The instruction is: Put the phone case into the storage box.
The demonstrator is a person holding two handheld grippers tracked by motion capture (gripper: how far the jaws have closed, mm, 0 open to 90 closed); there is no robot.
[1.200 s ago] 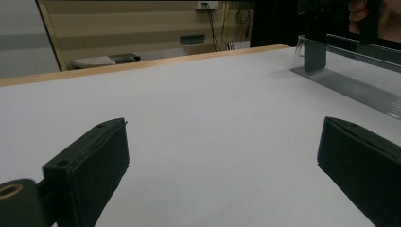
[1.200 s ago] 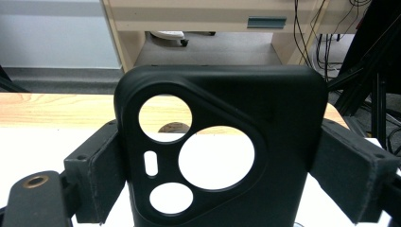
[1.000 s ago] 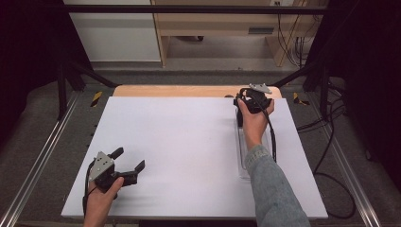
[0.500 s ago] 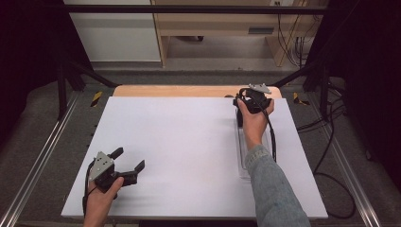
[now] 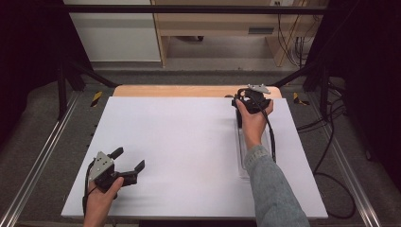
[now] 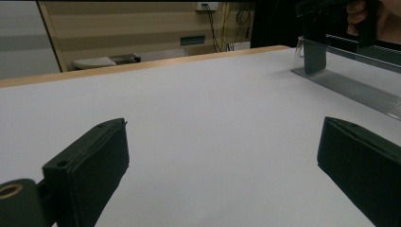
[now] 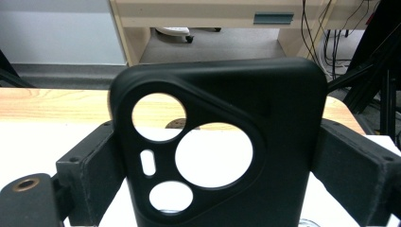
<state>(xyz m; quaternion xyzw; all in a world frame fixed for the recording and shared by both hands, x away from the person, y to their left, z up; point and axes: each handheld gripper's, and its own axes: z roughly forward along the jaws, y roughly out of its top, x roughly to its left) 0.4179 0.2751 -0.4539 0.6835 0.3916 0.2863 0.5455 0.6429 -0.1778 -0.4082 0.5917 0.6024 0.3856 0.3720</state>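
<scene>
High view, table: a white table (image 5: 189, 156) with a wooden strip along its far edge, and bare across the middle.
High view, left gripper: there's the left gripper (image 5: 128, 163) at the near left corner, low over the table, jaws spread wide with nothing between them.
High view, right gripper: the right gripper (image 5: 246, 97) is up at the far right, hand wrapped around it, cable trailing back along the sleeve; from here I cannot tell how the jaws stand.
High view, tray: a long clear tray (image 5: 243, 161) lies on the right side, running from near to far under the right forearm.
Left gripper view, jaws: both black jaws wide apart, only white table between them.
Left gripper view, surroundings: the clear tray (image 6: 350, 87) sits far right with a grey upright piece at its end, and the other hand is above it; nothing stands between this gripper and the tray.
Right gripper view, phone case: here it is, a black phone case (image 7: 222, 142), upright, clamped from both sides by the jaws, its camera cut-outs facing us.
Right gripper view, what blocks the sight: the case covers most of the far table; the wooden strip and white table show through its holes.
Right gripper view, background: a wooden bench and hanging cables beyond the table.
</scene>
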